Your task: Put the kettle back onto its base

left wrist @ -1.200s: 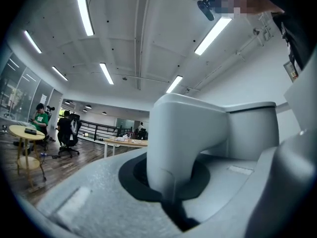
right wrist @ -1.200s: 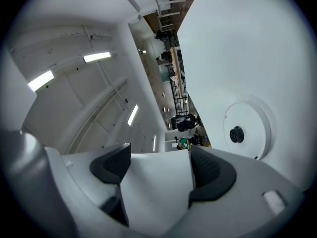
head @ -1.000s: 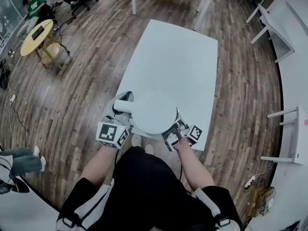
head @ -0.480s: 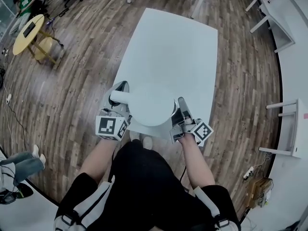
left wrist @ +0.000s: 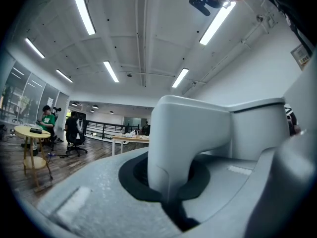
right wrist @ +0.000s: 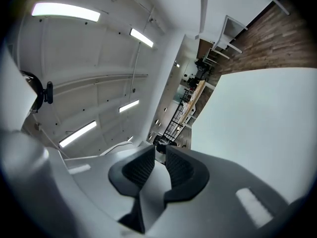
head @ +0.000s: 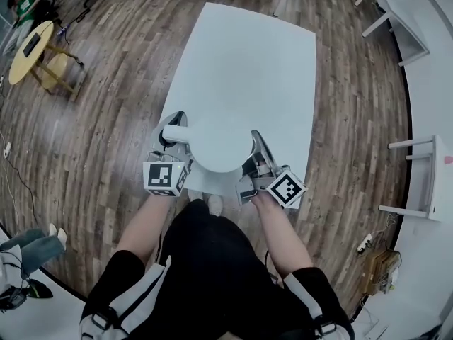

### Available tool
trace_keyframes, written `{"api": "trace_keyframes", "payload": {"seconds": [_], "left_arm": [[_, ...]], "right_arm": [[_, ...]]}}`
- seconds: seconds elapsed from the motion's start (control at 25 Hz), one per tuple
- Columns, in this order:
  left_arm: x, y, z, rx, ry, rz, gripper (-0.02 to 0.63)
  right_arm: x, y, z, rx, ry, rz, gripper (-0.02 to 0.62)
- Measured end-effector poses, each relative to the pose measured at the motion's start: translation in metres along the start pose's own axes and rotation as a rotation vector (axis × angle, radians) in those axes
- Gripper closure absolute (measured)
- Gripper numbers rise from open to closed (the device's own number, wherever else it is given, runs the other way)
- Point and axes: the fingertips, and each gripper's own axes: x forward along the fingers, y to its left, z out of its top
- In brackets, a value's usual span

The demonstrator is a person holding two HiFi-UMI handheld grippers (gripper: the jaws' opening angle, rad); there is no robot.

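Observation:
A white kettle, seen from above, hangs over the near end of the white table. My left gripper is shut on its handle. In the left gripper view the handle stands clamped between the dark pads of my left gripper, with the kettle's body at the right. My right gripper sits beside the kettle's right flank. In the right gripper view its jaws are closing to a narrow gap, and my right gripper has nothing between its pads. The base is not visible.
The white table stretches away from the person over a wooden floor. A round yellow table with a seated person is at the far left. White desks and a white frame line the right side.
The right gripper has rolled so that its marker cube faces up, has risen beside the kettle, and its jaws have narrowed. The kettle and left gripper have shifted slightly toward the person.

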Motion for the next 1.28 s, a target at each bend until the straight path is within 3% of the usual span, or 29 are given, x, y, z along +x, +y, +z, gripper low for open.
{"api": "trace_keyframes", "payload": {"seconds": [0.28, 0.76, 1.28], "left_arm": [[0.012, -0.006, -0.019, -0.014, 0.009, -0.008, 0.604], [0.025, -0.015, -0.042, -0.003, 0.026, -0.057, 0.604], [0.022, -0.009, -0.049, -0.015, 0.032, -0.048, 0.604]], "right_arm": [[0.003, -0.017, 0.002, -0.010, -0.010, -0.055, 0.540], [0.005, -0.042, 0.002, -0.015, -0.013, -0.050, 0.549], [0.007, -0.043, -0.005, -0.035, 0.016, -0.027, 0.568]]}}
